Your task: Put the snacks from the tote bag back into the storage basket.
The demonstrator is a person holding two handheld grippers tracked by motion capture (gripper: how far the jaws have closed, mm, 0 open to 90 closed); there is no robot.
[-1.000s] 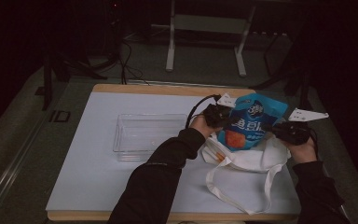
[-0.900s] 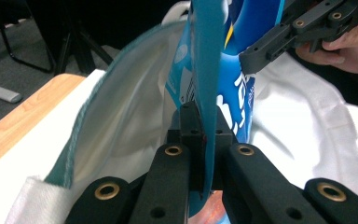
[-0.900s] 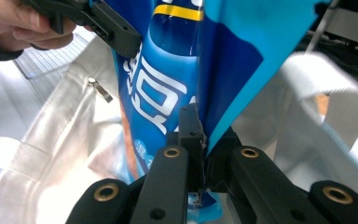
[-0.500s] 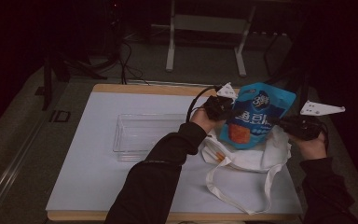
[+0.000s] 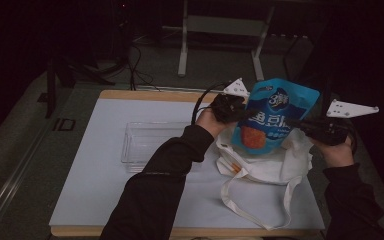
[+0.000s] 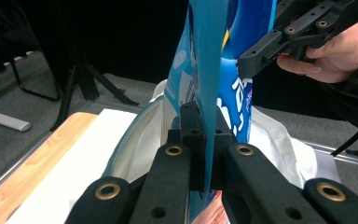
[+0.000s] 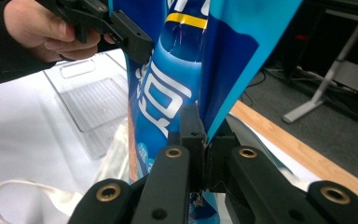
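While both grippers pinch opposite side edges of the glossy blue plastic snack pouch, the pouch hangs upright between them, its long axis running roughly top to bottom, above the open mouth of the white cloth tote bag that lies crumpled on the white table top.

The left gripper has its jaws closed on the pouch's left seam; in the left gripper view the thin blue edge runs straight up between the two black pads. The right gripper is likewise clamped on the right seam, and the right gripper view shows the blue film pinched in the narrow slit of its jaws. Neither grip looks deep: each appears to take only the border of the film.

The relation that matters is sideways. The clear rectangular plastic tray sits on the table to the left of the pouch, on the left gripper's side and well apart from the tote bag. The left hand is plainly the nearer one to it, so if the pouch is bound for the tray, the left gripper would lead and the right would follow across. The pouch's lower end seems to hang just clear of the bag's rim, though the dim high view leaves that uncertain.
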